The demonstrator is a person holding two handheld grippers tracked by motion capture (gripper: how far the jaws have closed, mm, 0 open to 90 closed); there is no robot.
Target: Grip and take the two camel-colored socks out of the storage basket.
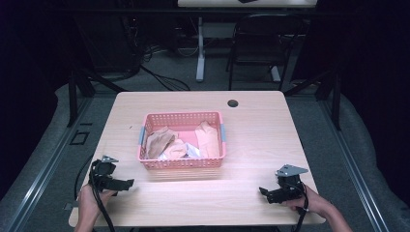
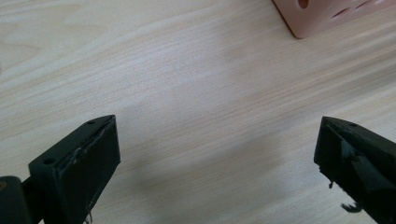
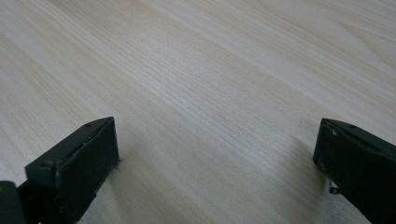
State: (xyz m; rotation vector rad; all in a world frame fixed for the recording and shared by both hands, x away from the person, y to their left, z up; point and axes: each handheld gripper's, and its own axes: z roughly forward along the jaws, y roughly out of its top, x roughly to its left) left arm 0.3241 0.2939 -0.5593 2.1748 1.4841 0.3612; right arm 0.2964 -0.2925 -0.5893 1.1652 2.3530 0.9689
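Note:
A pink plastic basket (image 1: 182,163) sits in the middle of the wooden table (image 1: 251,130), with several beige and white cloth pieces (image 1: 176,144) lying inside it. My left gripper (image 1: 126,184) rests low at the table's front left, held by a hand, and points right toward the centre. Its jaws stand wide open over bare wood (image 2: 217,140), and a corner of the basket (image 2: 322,16) shows at the top right. At the front right, my right gripper (image 1: 263,192) points left. It is open too, with only tabletop between its fingers (image 3: 217,140).
A round cable hole (image 1: 233,103) sits near the table's far edge. Beyond the table stand a black chair (image 1: 261,43) and a white desk leg (image 1: 200,48). Cables lie on the floor behind. Bare wood runs along the front between the two grippers.

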